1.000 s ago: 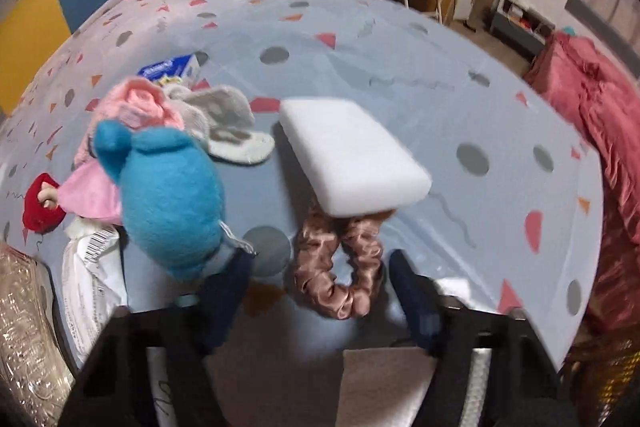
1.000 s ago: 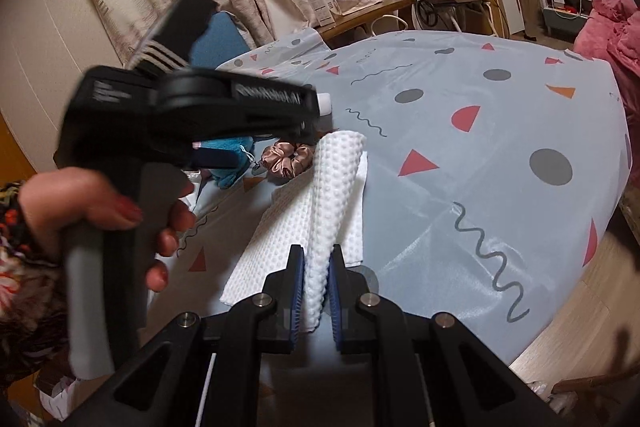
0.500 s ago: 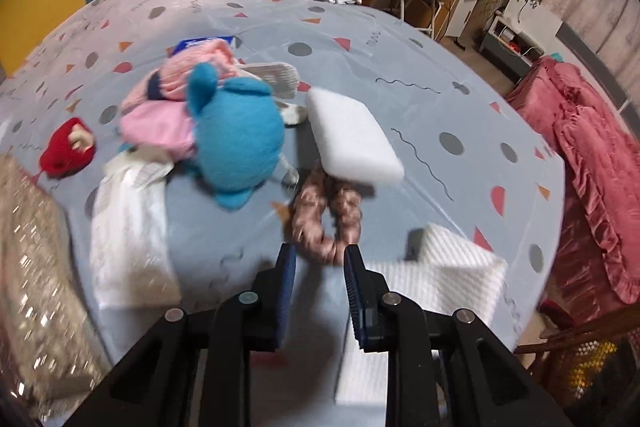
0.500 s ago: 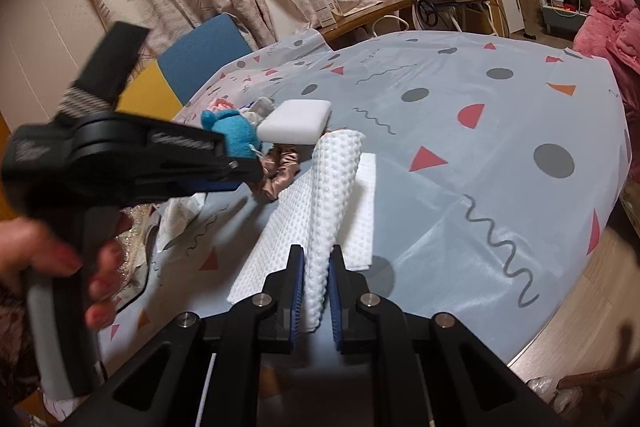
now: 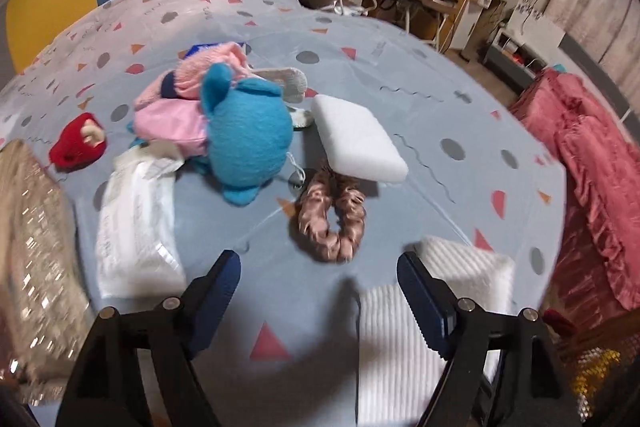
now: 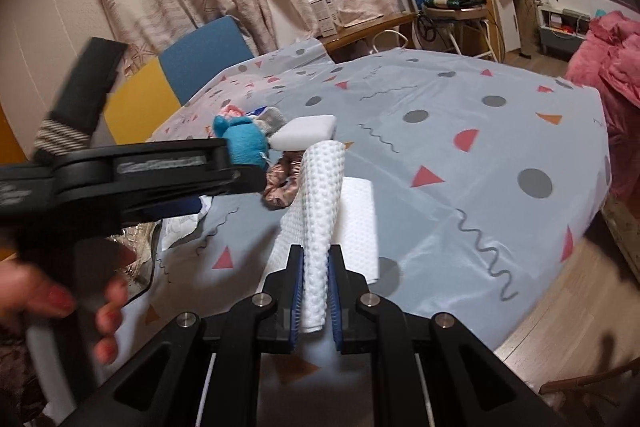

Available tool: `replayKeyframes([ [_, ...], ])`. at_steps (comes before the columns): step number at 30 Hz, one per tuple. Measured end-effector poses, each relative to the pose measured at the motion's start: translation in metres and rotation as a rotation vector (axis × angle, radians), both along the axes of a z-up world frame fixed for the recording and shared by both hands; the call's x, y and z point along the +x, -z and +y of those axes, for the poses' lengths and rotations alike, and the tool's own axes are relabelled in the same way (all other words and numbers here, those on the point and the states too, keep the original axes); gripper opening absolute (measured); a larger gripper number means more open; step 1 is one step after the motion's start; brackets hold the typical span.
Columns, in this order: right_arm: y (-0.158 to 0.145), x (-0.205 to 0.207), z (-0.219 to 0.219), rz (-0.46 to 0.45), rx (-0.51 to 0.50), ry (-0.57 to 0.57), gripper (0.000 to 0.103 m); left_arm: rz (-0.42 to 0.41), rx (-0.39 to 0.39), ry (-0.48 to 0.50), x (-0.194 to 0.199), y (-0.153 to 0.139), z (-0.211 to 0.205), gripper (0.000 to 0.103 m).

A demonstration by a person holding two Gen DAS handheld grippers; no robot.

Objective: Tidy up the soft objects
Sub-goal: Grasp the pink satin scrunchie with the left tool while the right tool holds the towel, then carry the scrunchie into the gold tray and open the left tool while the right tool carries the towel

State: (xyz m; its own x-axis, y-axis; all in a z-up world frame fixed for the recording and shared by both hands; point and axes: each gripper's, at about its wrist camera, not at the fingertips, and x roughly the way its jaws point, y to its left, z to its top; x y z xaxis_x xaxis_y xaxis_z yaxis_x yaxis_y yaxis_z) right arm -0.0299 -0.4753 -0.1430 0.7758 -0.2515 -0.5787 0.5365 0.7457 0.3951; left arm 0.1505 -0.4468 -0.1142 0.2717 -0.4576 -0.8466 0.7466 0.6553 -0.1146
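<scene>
- The right gripper (image 6: 316, 291) stays clamped on a fold of the white waffle-textured cloth (image 6: 322, 203); the cloth rises between the blue pads, its remainder lying flat on the pale blue patterned tablecloth (image 6: 460, 155).
- The left gripper (image 5: 320, 291) hangs above the tablecloth with its jaws opening and nothing between them (half a second ago they were nearly together); a person's hand (image 6: 60, 303) holds its handle.
- Just beyond its fingertips lies the dusty-pink satin scrunchie (image 5: 332, 215), apart from both pads; the white cloth's far end (image 5: 464, 267) lies under the right-hand finger.
- A white rectangular foam sponge (image 5: 356, 139) rests partly over the scrunchie's far edge.
- Left of the sponge sit the blue plush toy (image 5: 248, 135), a pink fabric bundle (image 5: 176, 115) and a flat white plastic packet (image 5: 136, 223); a small red plush item (image 5: 78, 143) lies further left.
- No container shows; a glittery gold fabric (image 5: 36, 251) lies at the table's left edge.
- Since a second ago the scrunchie is further from the left gripper.
</scene>
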Motion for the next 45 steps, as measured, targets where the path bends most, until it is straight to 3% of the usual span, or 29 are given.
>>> replayKeyframes([
  [5,0.007,-0.001,-0.008,0.005,0.03,-0.009,0.011,-0.017,0.042,-0.009,0.016,0.017,-0.029,0.081],
  [6,0.008,-0.001,-0.009,0.005,0.034,-0.008,0.011,-0.018,0.054,-0.003,0.017,0.02,-0.032,0.076],
  [7,0.009,-0.001,-0.01,0.005,0.038,-0.005,0.011,-0.014,0.07,0.014,0.018,0.025,-0.034,0.065],
  [8,0.01,-0.001,-0.01,0.005,0.044,0.0,0.011,-0.013,0.081,0.034,0.018,0.027,-0.036,0.035],
  [11,0.015,0.0,-0.013,0.005,0.071,0.005,0.011,-0.047,0.085,0.076,0.016,0.022,-0.028,0.013],
  [17,0.014,0.0,-0.004,-0.004,0.072,-0.002,0.011,0.041,-0.003,0.032,0.016,0.008,0.019,0.011],
  [28,-0.01,0.004,0.014,-0.045,0.066,-0.024,0.011,0.077,-0.168,-0.017,-0.015,-0.033,0.125,0.011],
  [38,-0.035,0.019,0.048,-0.086,0.047,-0.097,0.01,-0.009,-0.33,-0.158,-0.019,-0.088,0.246,0.011],
  [45,-0.058,0.026,0.072,-0.107,0.012,-0.164,0.005,-0.113,-0.366,-0.324,0.001,-0.11,0.343,0.011],
])
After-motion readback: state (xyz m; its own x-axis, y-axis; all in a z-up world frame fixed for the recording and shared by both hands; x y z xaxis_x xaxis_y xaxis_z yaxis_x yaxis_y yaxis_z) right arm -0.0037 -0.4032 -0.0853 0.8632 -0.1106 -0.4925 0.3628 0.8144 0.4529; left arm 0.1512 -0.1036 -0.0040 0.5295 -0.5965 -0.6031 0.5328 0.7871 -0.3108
